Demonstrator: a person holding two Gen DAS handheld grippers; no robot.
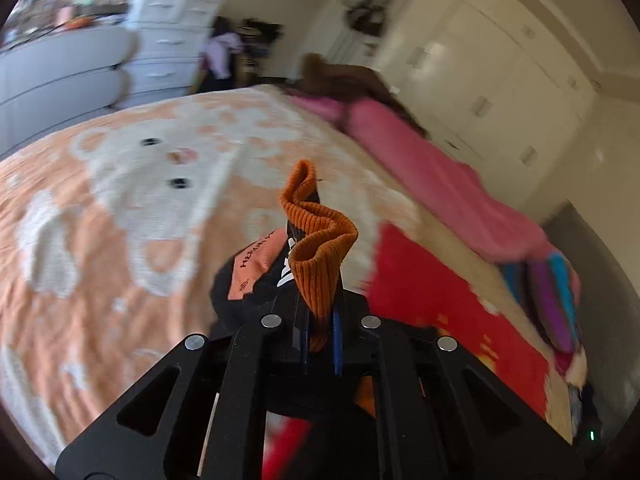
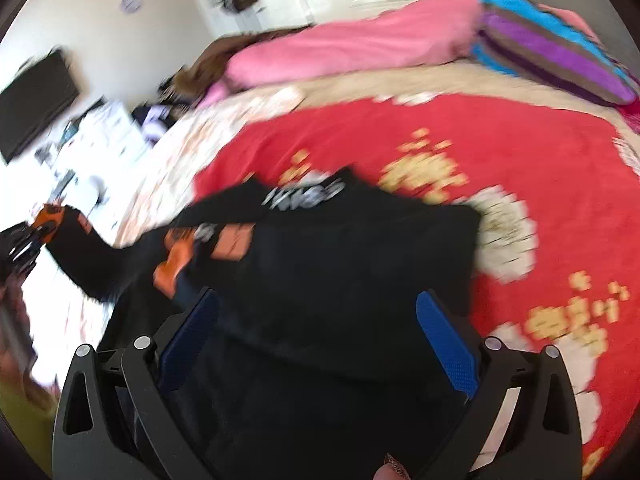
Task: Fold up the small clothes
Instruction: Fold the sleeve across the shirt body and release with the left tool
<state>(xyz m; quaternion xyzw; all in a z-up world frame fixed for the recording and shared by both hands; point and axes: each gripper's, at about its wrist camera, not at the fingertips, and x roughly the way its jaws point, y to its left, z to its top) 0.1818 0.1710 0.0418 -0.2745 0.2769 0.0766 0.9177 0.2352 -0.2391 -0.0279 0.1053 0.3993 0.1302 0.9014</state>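
**K:** Left gripper (image 1: 320,344) is clenched on the orange ribbed cuff (image 1: 316,236) of the black garment (image 2: 320,264); cuff bunches up out of the closed jaws toward 12 o'clock. Sleeve is lifted off the bed, and the rest trails down to the body lying on the red blanket (image 2: 460,152).

**M:** Right side?

**K:** Right gripper (image 2: 316,344) is released, blue pads (image 2: 448,344) spread wide, with the black body panel under and between them. Holding nothing.

**M:** Risks?

**K:** My read: the grip is on the cuff rib only, a thin bite. A quick pull could slip it out, or drag the whole body sideways, since nothing pins it. Both views are motion-blurred, so things look to be moving fast. The fold line would land crooked. Plush bedding (image 1: 120,208) could also snag and rumple the underside.

**M:** Any bins or baskets for finished pieces?

**K:** None that I can make out. White drawers (image 1: 172,36) at 11 o'clock in the left view look closed; contents hidden.
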